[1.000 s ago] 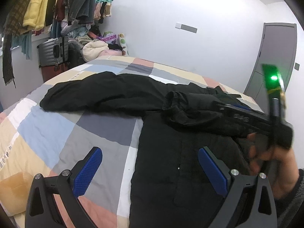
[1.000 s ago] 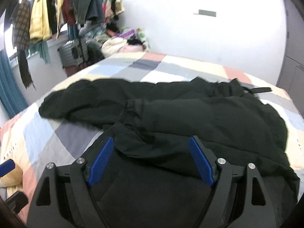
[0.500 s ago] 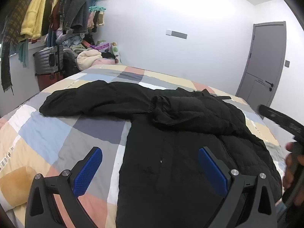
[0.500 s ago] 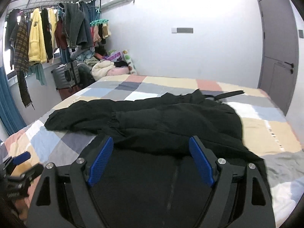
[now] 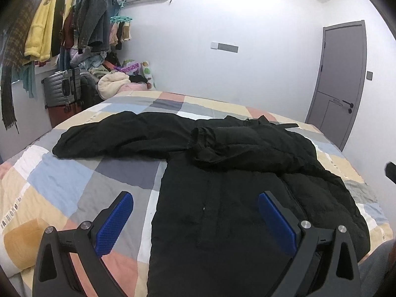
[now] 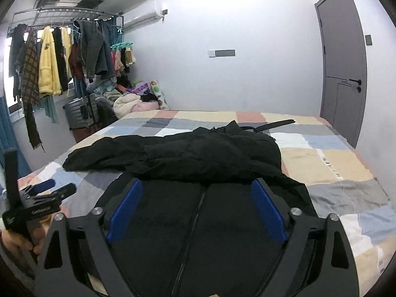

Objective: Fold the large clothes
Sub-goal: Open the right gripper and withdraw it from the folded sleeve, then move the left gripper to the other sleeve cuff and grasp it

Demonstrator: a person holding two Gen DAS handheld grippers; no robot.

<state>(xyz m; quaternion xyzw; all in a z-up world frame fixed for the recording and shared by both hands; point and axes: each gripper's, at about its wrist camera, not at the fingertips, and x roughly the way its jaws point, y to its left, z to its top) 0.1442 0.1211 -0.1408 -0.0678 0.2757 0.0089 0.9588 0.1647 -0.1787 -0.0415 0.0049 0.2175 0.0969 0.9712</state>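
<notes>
A large black padded jacket lies on the bed, zip front up. Its right sleeve is folded across the chest; its left sleeve stretches out to the left. My left gripper is open and empty, held above the jacket's lower left edge. My right gripper is open and empty above the jacket's lower body, over the zip. The left gripper also shows at the left edge of the right wrist view.
The bed has a patchwork checked cover. A clothes rack with hanging garments, a grey suitcase and a pile of clothes stand at the back left. A grey door is at the right.
Both grippers have pulled back and up from the jacket toward the near edge of the bed. The right gripper has left the folded sleeve lying across the chest.
</notes>
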